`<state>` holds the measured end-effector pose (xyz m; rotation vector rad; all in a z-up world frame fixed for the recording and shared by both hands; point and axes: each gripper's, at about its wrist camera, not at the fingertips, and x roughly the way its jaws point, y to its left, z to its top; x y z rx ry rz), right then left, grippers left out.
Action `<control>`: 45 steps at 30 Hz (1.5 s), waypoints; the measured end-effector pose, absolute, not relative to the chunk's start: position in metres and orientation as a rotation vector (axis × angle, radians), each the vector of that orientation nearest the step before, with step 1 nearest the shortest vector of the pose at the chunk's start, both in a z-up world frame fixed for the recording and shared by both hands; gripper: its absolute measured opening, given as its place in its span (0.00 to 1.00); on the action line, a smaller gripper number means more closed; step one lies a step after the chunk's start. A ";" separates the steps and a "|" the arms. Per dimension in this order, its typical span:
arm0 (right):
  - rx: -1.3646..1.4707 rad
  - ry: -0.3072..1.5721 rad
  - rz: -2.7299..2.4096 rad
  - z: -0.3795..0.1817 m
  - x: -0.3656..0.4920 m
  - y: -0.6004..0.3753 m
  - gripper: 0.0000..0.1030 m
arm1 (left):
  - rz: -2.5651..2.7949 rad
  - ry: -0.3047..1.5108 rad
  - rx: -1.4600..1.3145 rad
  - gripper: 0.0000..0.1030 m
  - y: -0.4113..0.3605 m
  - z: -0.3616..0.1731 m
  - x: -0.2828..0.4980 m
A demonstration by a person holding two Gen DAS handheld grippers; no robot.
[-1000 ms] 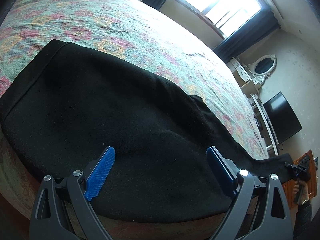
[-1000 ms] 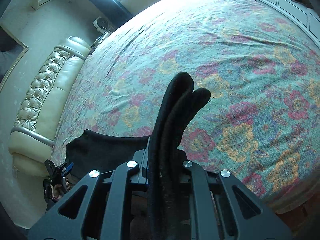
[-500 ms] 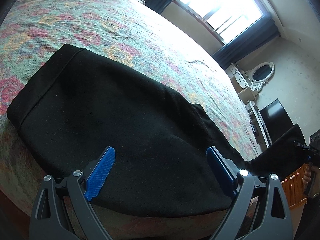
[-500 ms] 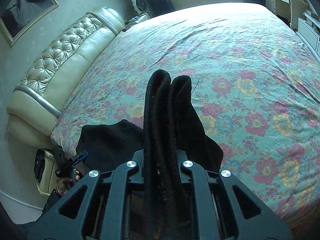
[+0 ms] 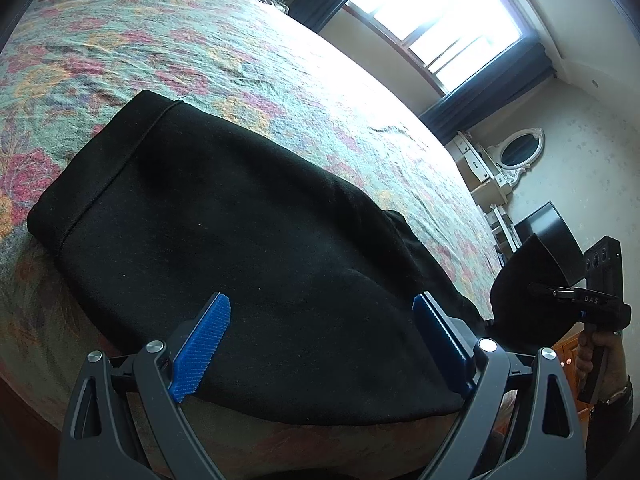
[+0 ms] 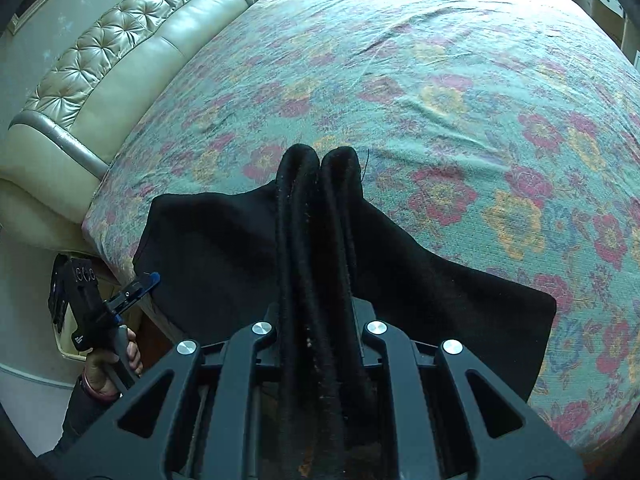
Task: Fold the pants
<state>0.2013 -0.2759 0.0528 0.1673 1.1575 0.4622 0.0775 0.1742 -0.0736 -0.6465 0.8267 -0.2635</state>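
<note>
The black soft-knit pants (image 5: 248, 248) lie flat across the near edge of the bed, on a green bedspread patterned with red and yellow flowers (image 5: 248, 52). Their stitched waistband sits at the far left in my left view, and the cloth narrows toward the right, where it rises off the bed. In my right view, the same pants (image 6: 224, 256) spread below and to both sides of my fingers, over the bedspread (image 6: 460, 92) near its lower corner.

My right gripper (image 6: 316, 320) has its fingers nearly closed, clamped on the bunched leg ends of the pants. The doubled hems stand up between them as two rounded black ridges. Seen from the left camera, that gripper (image 5: 560, 292) is at the far right, held by my right hand (image 5: 596, 356), with a fold of black cloth hanging off its front.

My left gripper (image 5: 320, 344) has its blue ribbed fingers (image 5: 200, 348) spread wide above the pants. Whether the tips touch the cloth I cannot tell. From the right camera it shows small at the lower left, beside the bed's corner, in my left hand (image 6: 108, 368).

Past the bedspread stand a tufted cream leather headboard (image 6: 116, 60), a bright window with dark curtains (image 5: 436, 28), and a white oval mirror (image 5: 520, 152) above a dark screen (image 5: 548, 236).
</note>
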 end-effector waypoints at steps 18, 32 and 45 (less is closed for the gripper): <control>0.101 1.232 0.397 -0.028 0.207 -0.212 0.34 | -0.273 0.832 -0.667 0.89 0.185 -0.084 0.081; 0.425 1.186 0.615 -0.040 0.194 -0.212 0.61 | -0.284 0.826 -0.651 0.89 0.184 -0.085 0.080; 0.865 0.925 0.379 -0.039 0.175 -0.496 0.73 | -0.282 0.823 -0.682 0.89 0.193 -0.089 0.082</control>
